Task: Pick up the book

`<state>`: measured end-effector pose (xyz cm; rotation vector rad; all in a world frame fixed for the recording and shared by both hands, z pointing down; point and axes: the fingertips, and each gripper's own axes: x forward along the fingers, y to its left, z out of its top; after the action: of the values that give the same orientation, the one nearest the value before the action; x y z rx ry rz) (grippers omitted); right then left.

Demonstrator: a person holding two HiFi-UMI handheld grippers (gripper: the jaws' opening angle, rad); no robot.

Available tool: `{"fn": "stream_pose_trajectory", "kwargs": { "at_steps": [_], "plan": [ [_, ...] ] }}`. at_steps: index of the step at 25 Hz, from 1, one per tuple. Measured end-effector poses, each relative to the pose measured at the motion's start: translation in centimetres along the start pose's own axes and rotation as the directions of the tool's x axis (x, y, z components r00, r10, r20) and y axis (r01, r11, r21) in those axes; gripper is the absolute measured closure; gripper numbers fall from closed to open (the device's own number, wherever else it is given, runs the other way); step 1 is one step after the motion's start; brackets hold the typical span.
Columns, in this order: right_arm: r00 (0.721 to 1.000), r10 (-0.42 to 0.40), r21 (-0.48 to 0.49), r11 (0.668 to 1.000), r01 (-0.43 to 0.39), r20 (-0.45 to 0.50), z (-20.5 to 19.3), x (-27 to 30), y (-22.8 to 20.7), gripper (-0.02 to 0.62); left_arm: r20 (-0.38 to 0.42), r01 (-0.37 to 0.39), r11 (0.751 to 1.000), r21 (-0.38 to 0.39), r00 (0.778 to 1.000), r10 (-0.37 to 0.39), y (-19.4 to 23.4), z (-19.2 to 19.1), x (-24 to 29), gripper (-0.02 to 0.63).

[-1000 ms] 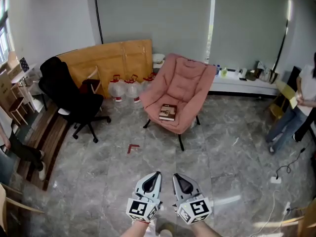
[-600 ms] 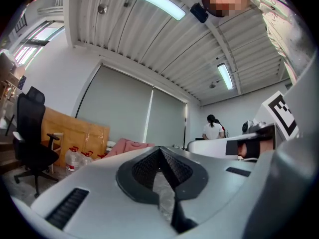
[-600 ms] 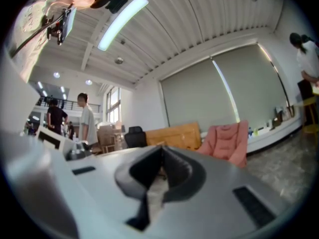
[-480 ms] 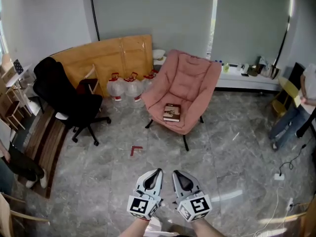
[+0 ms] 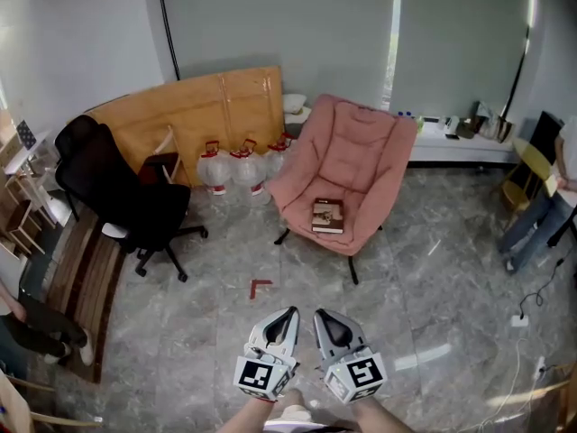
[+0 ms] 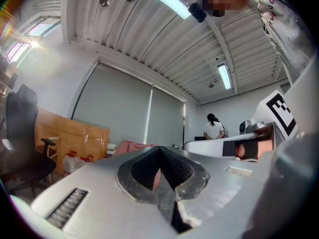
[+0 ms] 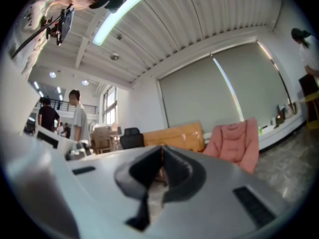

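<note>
With the left tongs (image 5: 287,317) and right tongs (image 5: 321,318) both shut and empty, well short of the book (image 5: 328,216) lying on the pink chair's (image 5: 361,147) seat, arriving unopened would likely just shove it along the soft cushion.

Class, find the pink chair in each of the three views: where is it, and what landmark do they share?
Head view: pink chair just right of centre, book on its seat.
Left gripper view: a pink sliver low, left of centre.
Right gripper view: right of centre, just below mid-height.
Shared landmark: the orange board standing left of the chair.
</note>
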<state>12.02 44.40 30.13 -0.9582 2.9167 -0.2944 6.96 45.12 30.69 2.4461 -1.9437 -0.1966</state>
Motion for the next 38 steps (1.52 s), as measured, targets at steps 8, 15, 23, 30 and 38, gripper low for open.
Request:
{"fn": "stream_pose_trajectory", "kwargs": {
  "at_steps": [8, 15, 23, 30, 38],
  "plan": [
    [1.0, -0.007, 0.003, 1.0, 0.007, -0.017, -1.0, 4.4, 2.3, 0.581, -0.003, -0.006, 1.0, -0.029, 1.0, 0.006, 4.9, -0.5, -0.7, 0.584],
    [0.998, 0.034, -0.006, 0.999, -0.034, -0.061, -2.9, 6.4, 4.1, 0.581, -0.017, -0.035, 0.998, -0.053, 0.999, 0.034, 6.9, -1.2, -2.0, 0.584],
    [0.994, 0.078, 0.004, 0.997, -0.078, -0.077, -3.2, 10.2, 5.4, 0.581, -0.001, -0.088, 0.995, -0.055, 0.996, 0.088, 12.2, -1.1, -2.0, 0.584],
    [0.997, 0.057, -0.016, 0.998, -0.058, -0.042, -2.6, 15.4, 4.3, 0.581, 0.002, -0.033, 0.999, -0.031, 0.999, 0.033, 15.6, -0.7, 1.5, 0.584],
    [0.999, -0.012, 0.022, 1.0, 0.013, -0.05, -3.1, 19.7, 1.7, 0.581, -0.021, 0.008, 0.998, -0.068, 1.0, -0.009, 18.6, -1.5, 5.3, 0.584]
  ]
}}
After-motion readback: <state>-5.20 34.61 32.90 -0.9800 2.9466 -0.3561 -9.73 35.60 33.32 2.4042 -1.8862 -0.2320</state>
